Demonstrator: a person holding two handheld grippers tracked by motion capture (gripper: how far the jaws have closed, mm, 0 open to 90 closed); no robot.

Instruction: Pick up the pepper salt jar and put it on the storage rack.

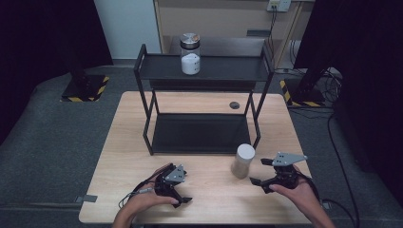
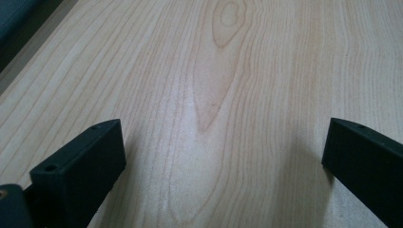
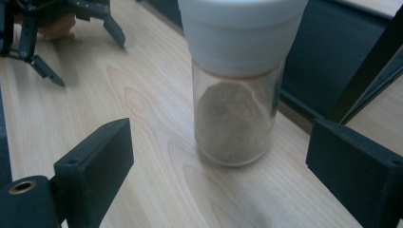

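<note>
A person is holding a black two-jaw gripper in each hand over a pale wooden table.

The left gripper is sitting low near the front edge of the table, with the person's left hand wrapped around its back. In the left gripper view, its two black jaws are standing wide apart at the bottom corners, with nothing between them but bare wood grain. They are gripping nothing.

The right gripper is lying near the front right part of the table, held by the right hand, and its jaws are pointing toward a clear cylindrical jar with a white lid and brownish powder inside. In the right gripper view the jaws are spread wide, one at each lower corner, and the jar is standing upright on the table just ahead of them, roughly centred on the gap. The jaws are not touching it; wood is showing between each jaw and the glass. The left gripper is also showing farther off in that view, at the upper left, its jaws parted.

Behind the jar, a black metal two-tier shelf rack is standing on the table. On its top shelf a second clear jar with a metallic lid and white powder is standing upright. A small dark round disc is lying on the table behind the rack.
</note>
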